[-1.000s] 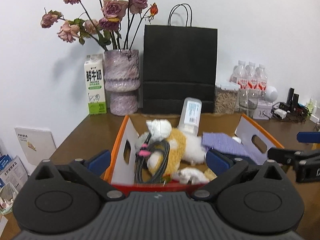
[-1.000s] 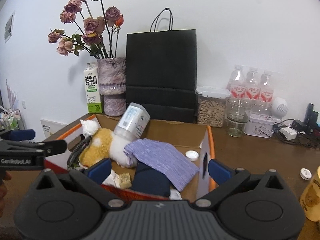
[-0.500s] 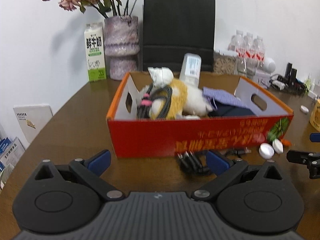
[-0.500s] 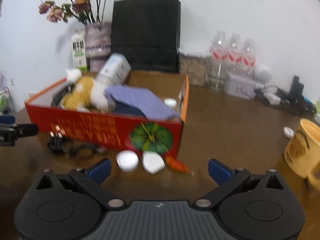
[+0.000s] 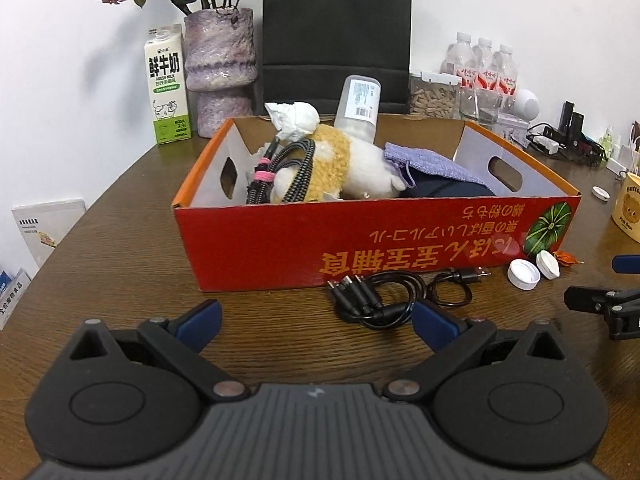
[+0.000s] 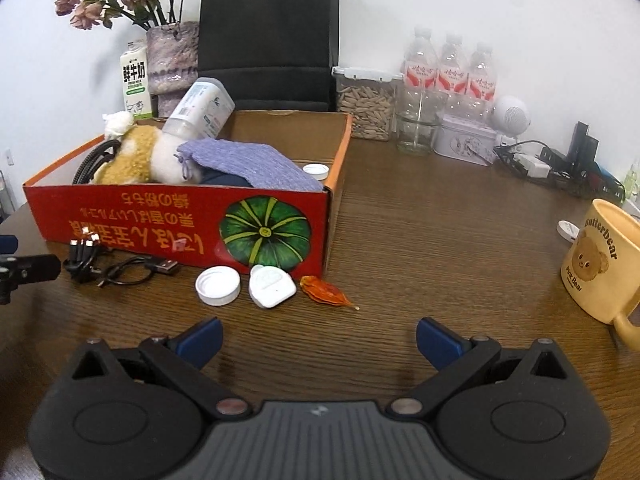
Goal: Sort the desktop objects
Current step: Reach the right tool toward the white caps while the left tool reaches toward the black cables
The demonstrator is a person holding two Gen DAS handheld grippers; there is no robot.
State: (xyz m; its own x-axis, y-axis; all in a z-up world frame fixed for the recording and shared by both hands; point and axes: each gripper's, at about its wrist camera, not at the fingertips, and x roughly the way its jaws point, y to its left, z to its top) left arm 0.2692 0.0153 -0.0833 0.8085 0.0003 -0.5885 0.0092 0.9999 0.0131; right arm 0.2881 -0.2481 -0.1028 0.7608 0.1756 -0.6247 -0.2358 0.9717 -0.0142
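- Desktop objects left loose: a black cable (image 5: 394,294), two white caps (image 6: 218,285), an orange husk (image 6: 326,290), all on the table (image 6: 440,240) against the red box (image 6: 132,220).
- Left gripper (image 5: 316,320) and right gripper (image 6: 318,340) hover spread wide, holding nothing.
- Next, probably: left descends on the cable (nearest), lifts it into the box.
- Mug (image 6: 600,260) farther right; its turn seems later.

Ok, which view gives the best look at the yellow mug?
The right wrist view: the yellow mug shows almost whole, with its bear picture and part of its handle. The left wrist view catches only a sliver of it, cut off at the right edge.
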